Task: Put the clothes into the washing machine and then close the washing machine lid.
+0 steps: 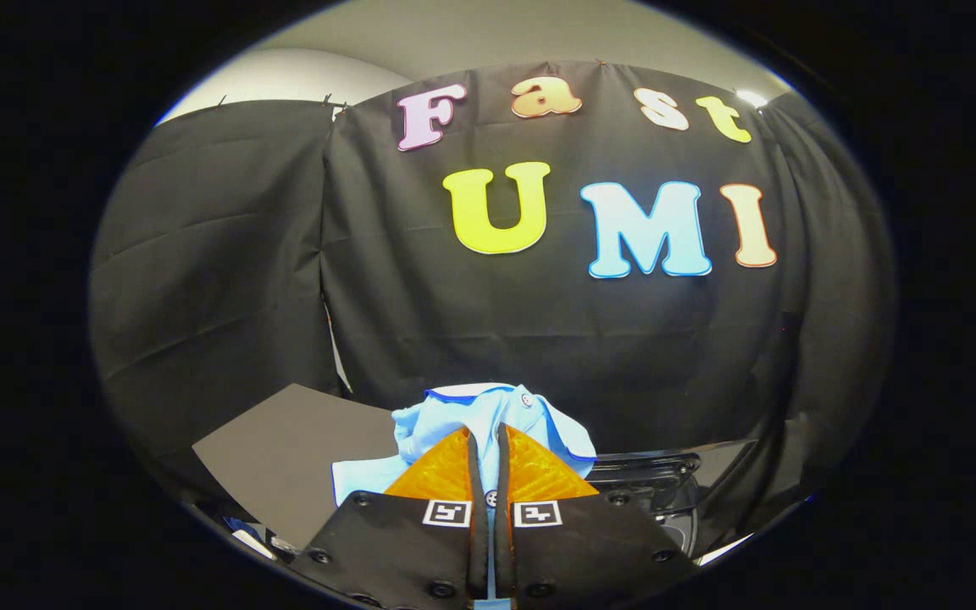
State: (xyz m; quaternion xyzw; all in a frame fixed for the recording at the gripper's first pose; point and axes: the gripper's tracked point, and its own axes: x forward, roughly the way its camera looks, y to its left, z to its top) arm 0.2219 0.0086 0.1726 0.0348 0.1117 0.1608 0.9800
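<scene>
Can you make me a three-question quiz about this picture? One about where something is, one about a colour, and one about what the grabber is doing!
1. Where is the shirt?
A. Lying flat on the grey board
B. Between the gripper's two fingers, bunched up at their tips
C. Hanging on the cloth wall

2. What colour is the shirt?
A. Red with white spots
B. Light blue with darker blue edging
C. Plain green

3. What are the gripper's fingers doing?
A. Pressed together on the shirt
B. Spread wide with nothing between them
C. Touching the cloth wall

Answers:
1 is B: the cloth runs down the narrow gap between the fingers and puffs out past them, above the grey board.
2 is B: the fabric is pale blue and its hem shows a darker blue line.
3 is A: both fingers sit close with the shirt squeezed between them.
</scene>
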